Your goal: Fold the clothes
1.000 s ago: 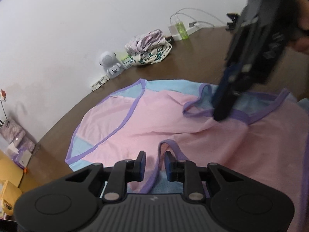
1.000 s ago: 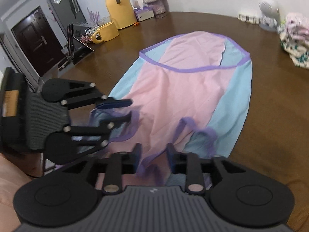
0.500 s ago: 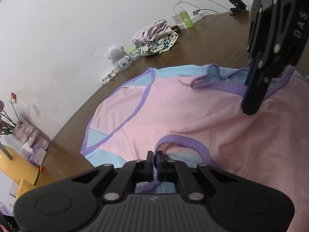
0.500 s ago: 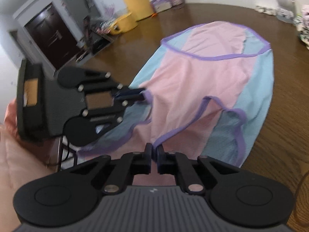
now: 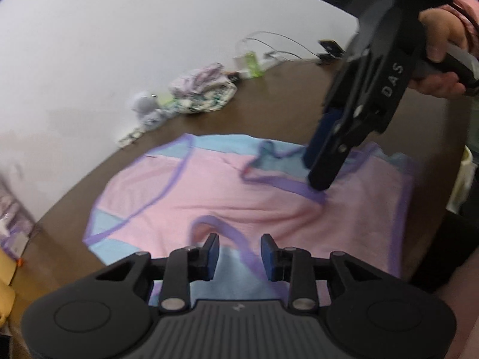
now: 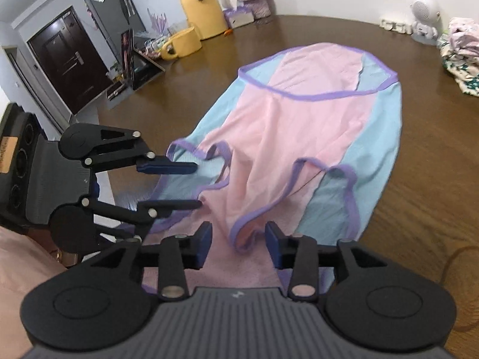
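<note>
Table [image 6: 299, 42] of dark brown wood carries my pink-and-blue sleeveless mesh top with purple trim [image 6: 299, 125], spread flat. Both claws, left gripper [image 5: 239, 254] and right gripper [image 6: 238, 242], gape empty over its straps (pinch trim, I'd judge, lifting evenly).

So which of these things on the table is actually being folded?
On the brown table, the large garment spread flat between the left gripper and right gripper. Unlike the bundled floral clothes by the wall, it is pink and pale blue with purple trim.
</note>
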The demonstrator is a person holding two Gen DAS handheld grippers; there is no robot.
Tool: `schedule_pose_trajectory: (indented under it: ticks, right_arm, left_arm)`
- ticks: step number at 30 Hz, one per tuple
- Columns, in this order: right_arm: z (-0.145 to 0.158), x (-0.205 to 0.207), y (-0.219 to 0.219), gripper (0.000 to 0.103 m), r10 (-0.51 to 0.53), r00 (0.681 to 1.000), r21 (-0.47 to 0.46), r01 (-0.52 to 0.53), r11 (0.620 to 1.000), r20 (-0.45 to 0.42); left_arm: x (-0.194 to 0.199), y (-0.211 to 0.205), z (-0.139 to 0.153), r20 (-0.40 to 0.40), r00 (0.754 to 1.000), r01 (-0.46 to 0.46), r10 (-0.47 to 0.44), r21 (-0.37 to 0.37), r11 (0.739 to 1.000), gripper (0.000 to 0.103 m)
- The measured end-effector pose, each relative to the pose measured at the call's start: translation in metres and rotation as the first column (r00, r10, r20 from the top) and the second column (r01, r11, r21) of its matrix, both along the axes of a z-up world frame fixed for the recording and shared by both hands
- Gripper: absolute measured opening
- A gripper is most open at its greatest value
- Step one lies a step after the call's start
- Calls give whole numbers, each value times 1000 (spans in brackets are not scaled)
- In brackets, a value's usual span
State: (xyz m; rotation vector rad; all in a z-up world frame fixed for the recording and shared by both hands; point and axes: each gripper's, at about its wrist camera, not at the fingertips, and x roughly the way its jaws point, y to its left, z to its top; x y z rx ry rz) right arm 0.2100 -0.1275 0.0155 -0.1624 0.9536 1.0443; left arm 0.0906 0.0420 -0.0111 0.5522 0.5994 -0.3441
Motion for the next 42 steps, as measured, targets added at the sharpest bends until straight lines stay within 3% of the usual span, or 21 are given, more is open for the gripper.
schedule_pose_trajectory:
  ticks: [1, 3, 6, 10, 14, 19, 21, 22, 23, 25, 27, 31, 32, 33, 35, 37, 40, 42]
  right_arm:
    - [-1, -1, 1, 40, 1, 1000, -3, -1, 1000, 2]
    - [-3, 1, 0, 40, -17, 1000, 5, 17, 1000, -2]
    - [-5, 5, -1, 40, -46, 999, 18, 46, 999, -8]
    - [-4, 6, -5, 40, -55, 998, 28, 56, 998, -10]
    - [-3, -2, -4, 42, -22, 1000, 13, 21, 1000, 8]
    - [1, -14, 7, 43, 15, 995, -42, -11, 999, 97]
    - [1, -9, 12, 43, -4, 997, -23, 6, 1000, 75]
    - [-1, -4, 14, 42, -18, 998, -20, 19, 1000, 60]
    - [-4, 0, 17, 38, -32, 998, -17, 33, 999, 45]
    - [-9, 5, 16, 10, -28, 1000, -19, 28, 999, -3]
    - [-9, -1, 13, 2, 17, 1000, -29, -18, 999, -19]
    - [-5, -7, 3, 7, 19, 1000, -45, -20, 999, -14]
    - [-2, -2, -1, 14, -6, 1000, -30, 5, 1000, -11]
    - [1, 2, -4, 31, -32, 999, -13, 32, 999, -8]
    - [9, 13, -9, 41, -90, 996, 33, 89, 995, 15]
    - [15, 24, -7, 40, -132, 989, 62, 129, 990, 61]
    - [16, 37, 8, 38, -185, 957, 21, 185, 982, 222]
    - [8, 45, 19, 34, -160, 948, -35, 176, 984, 274]
  left_arm:
    - [2, -3, -3, -13, 1000, 2, -2, 9, 1000, 27]
    - [7, -8, -9, -40, 999, 5, -4, 27, 1000, 3]
    - [0, -11, -5, -31, 999, 11, -10, 30, 999, 3]
    - [-17, -13, 4, -11, 999, 35, -34, 28, 999, 3]
    - [-23, -15, -3, -53, 997, 59, -57, 41, 997, 4]
    - [-25, -19, -4, -15, 998, 61, -60, 59, 996, 16]
    - [-24, -19, -3, -6, 998, 56, -55, 57, 997, 27]
    - [-22, -19, -3, -3, 999, 53, -53, 56, 997, 28]
    - [-21, -19, -3, -1, 999, 50, -50, 55, 997, 28]
    - [-19, -19, -3, 5, 999, 44, -44, 53, 998, 28]
    - [-17, -19, -3, 11, 999, 38, -38, 50, 998, 29]
    - [-12, -11, 3, 26, 1000, 14, -15, 26, 1000, 34]
    - [-11, -7, 6, 32, 999, 5, -6, 17, 1000, 35]
    - [-9, -4, 9, 42, 999, -6, 6, 7, 1000, 36]
    - [-5, 1, 14, 64, 997, -31, 32, -11, 999, 36]
    - [4, 4, 17, 85, 994, -63, 65, -19, 998, 36]
    - [25, 8, 14, 94, 986, -133, 135, -30, 991, 35]
    - [40, 12, 8, 65, 983, -168, 170, -24, 985, 24]
